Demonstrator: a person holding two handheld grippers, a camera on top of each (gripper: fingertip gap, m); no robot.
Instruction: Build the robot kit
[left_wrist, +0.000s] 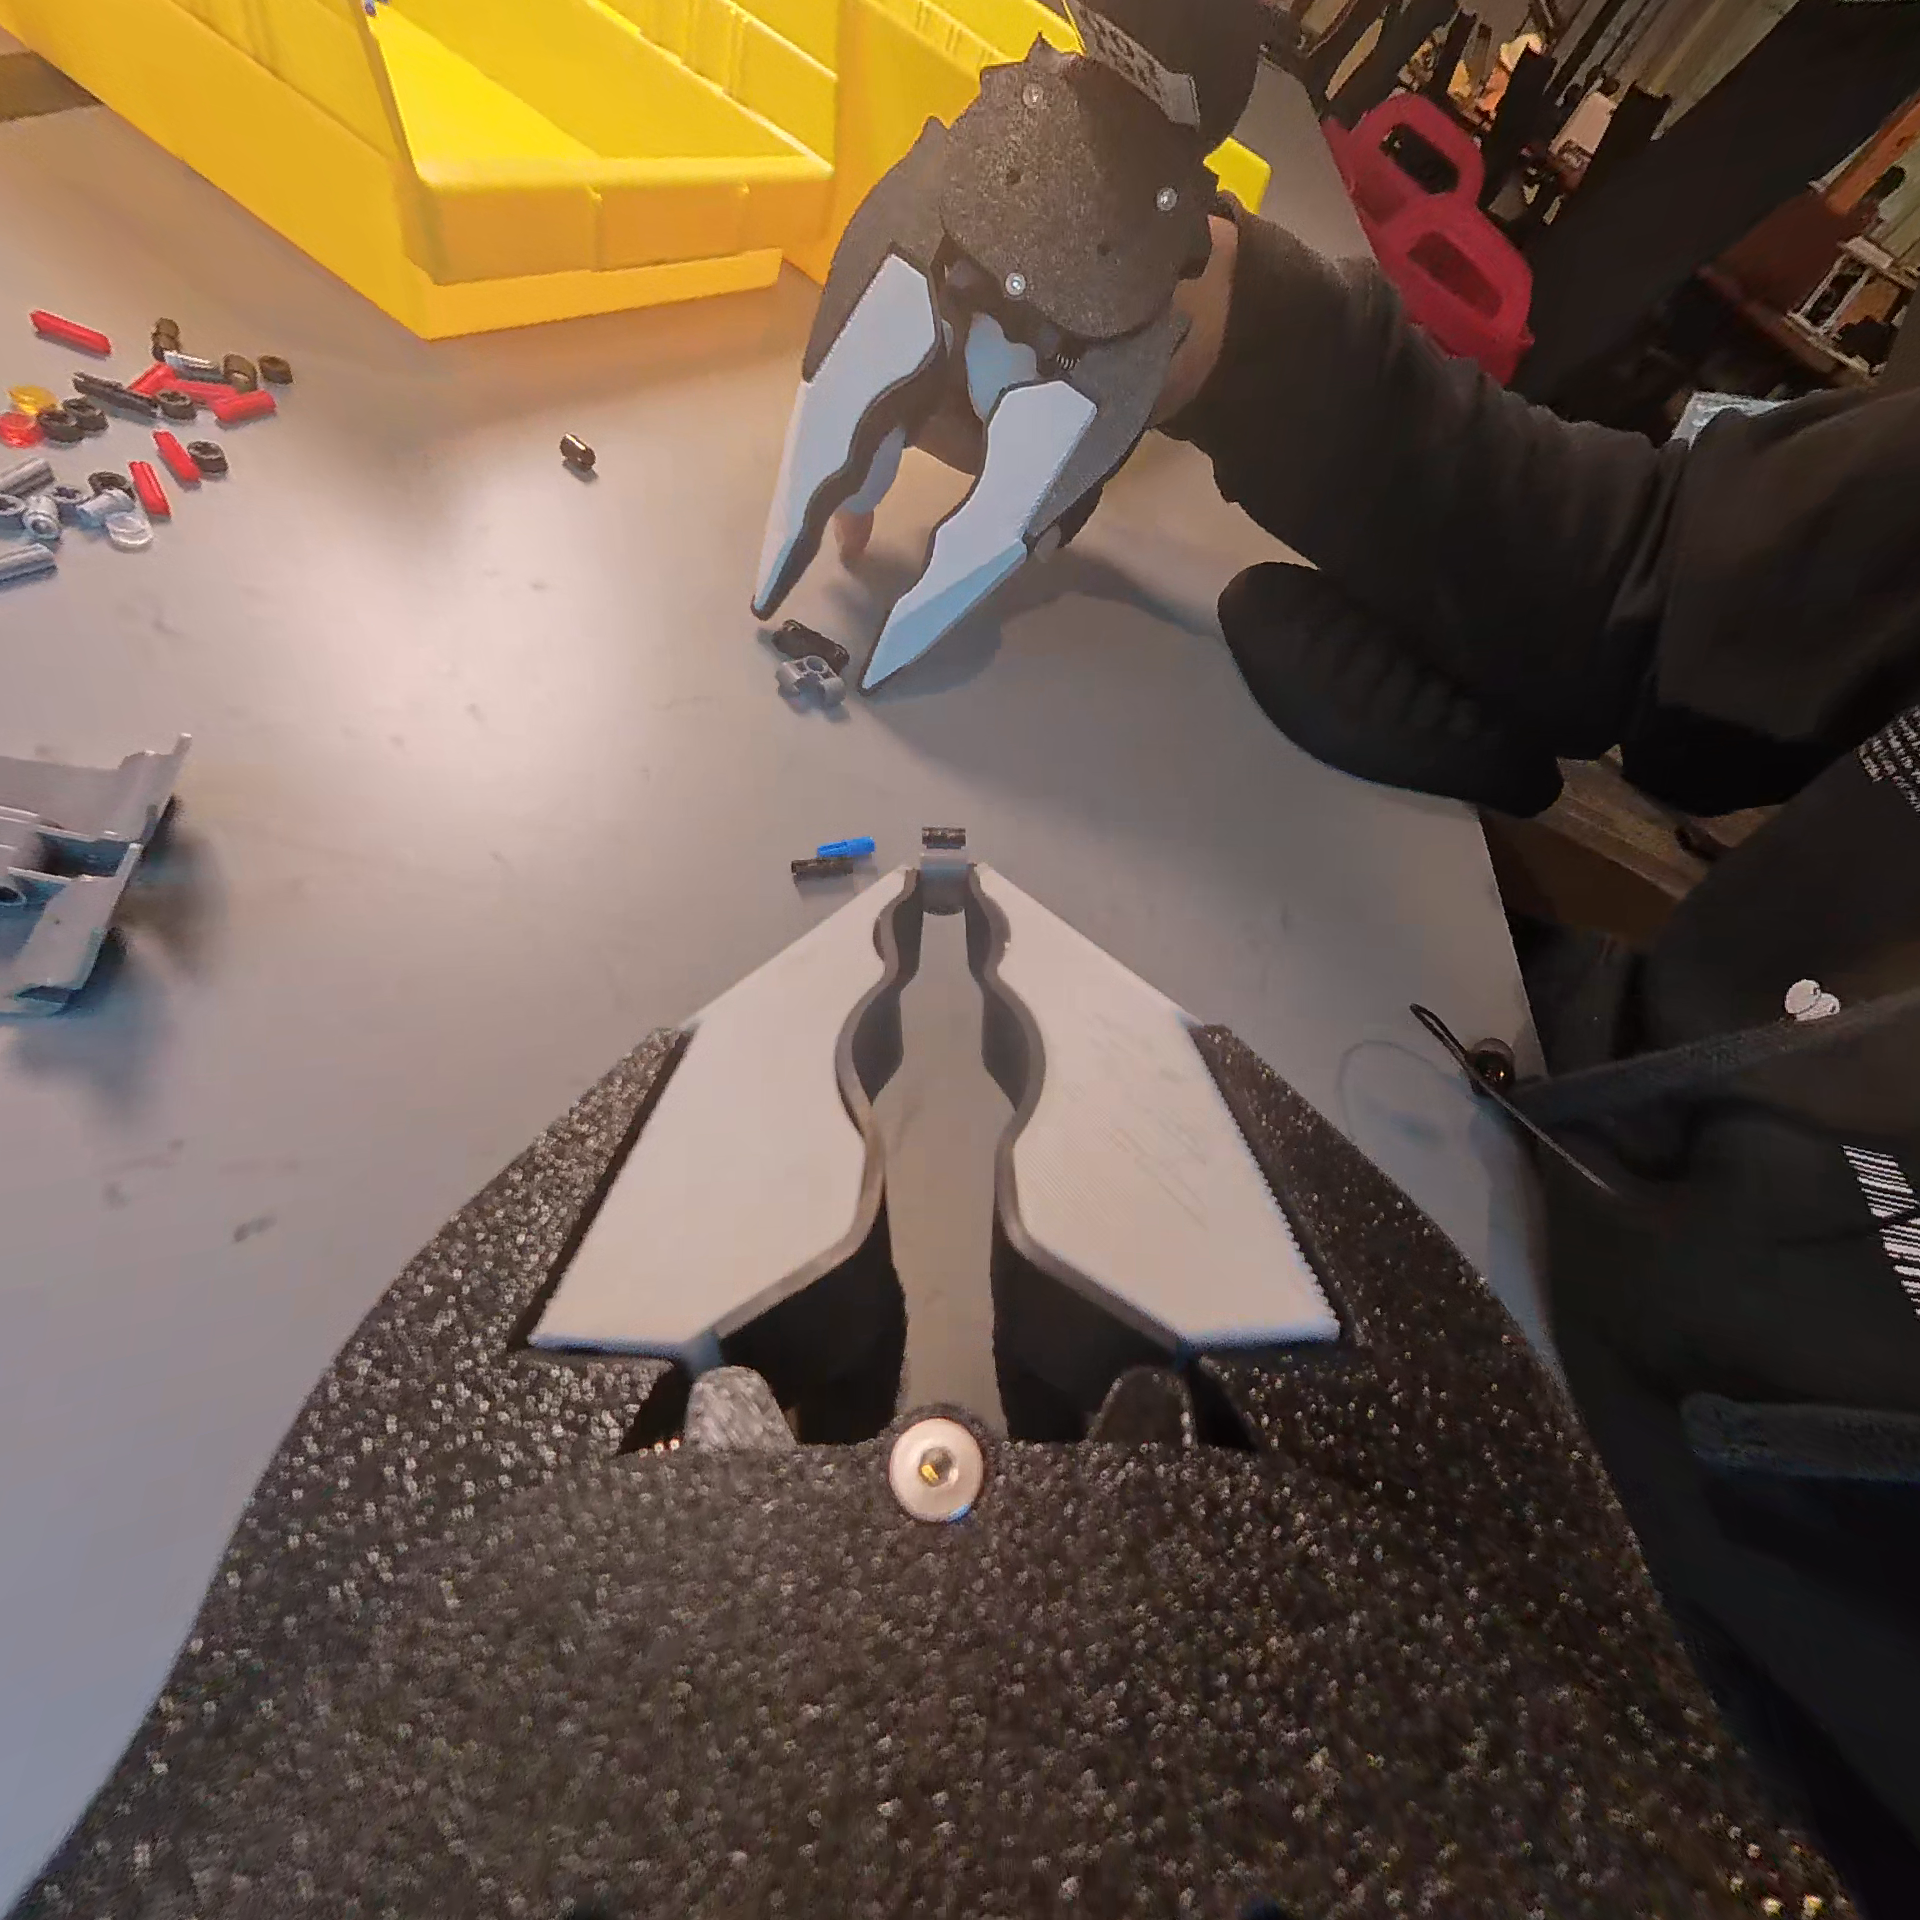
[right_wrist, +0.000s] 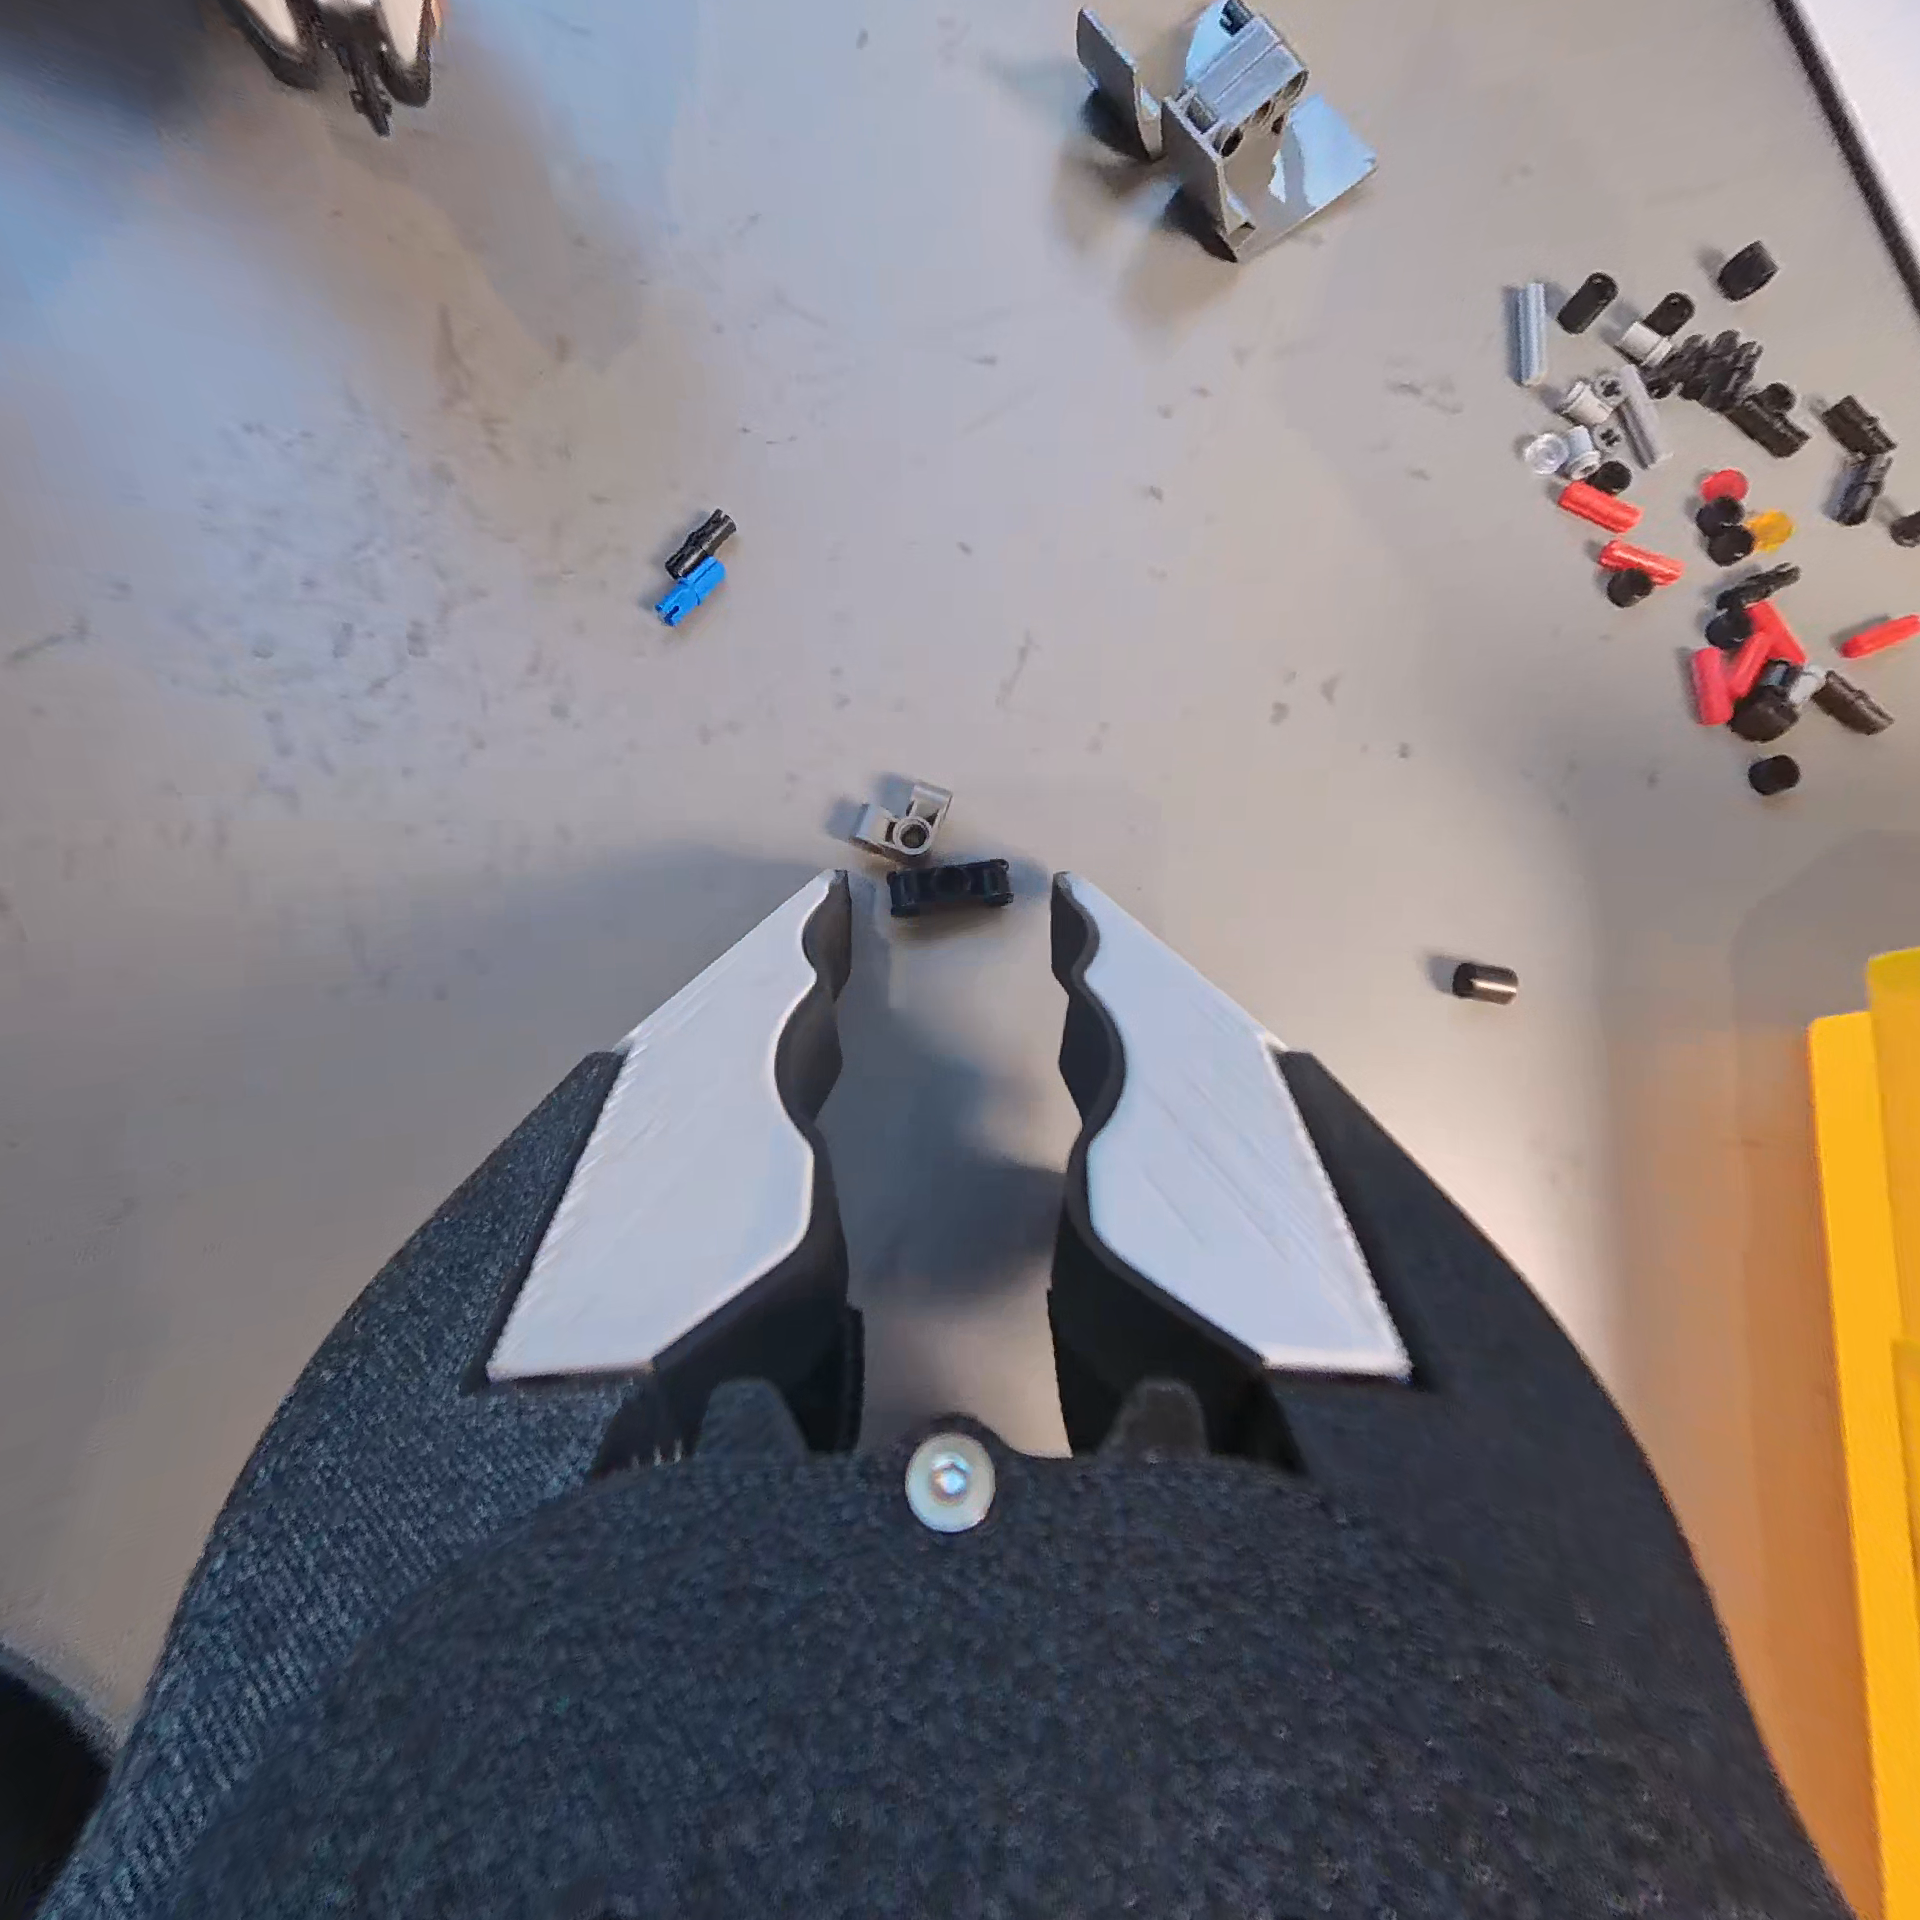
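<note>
Two grippers: my left gripper (left_wrist: 943, 883) pinches a small grey connector (left_wrist: 943, 878) at its tips; my right gripper (right_wrist: 951, 883), spread wide, straddles a black connector (right_wrist: 949, 886) mid-table (right_wrist: 416, 727).

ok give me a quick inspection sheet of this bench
surface: grey table, scuffed
job's things: black connector and grey connector lying just ahead of the right gripper
clutter: blue pin, heap of small parts, grey assembly, yellow bins
grippers: right open; left gripper shut on a small grey piece
cables: nothing seen
surroundings: red container, dim room behind
</note>
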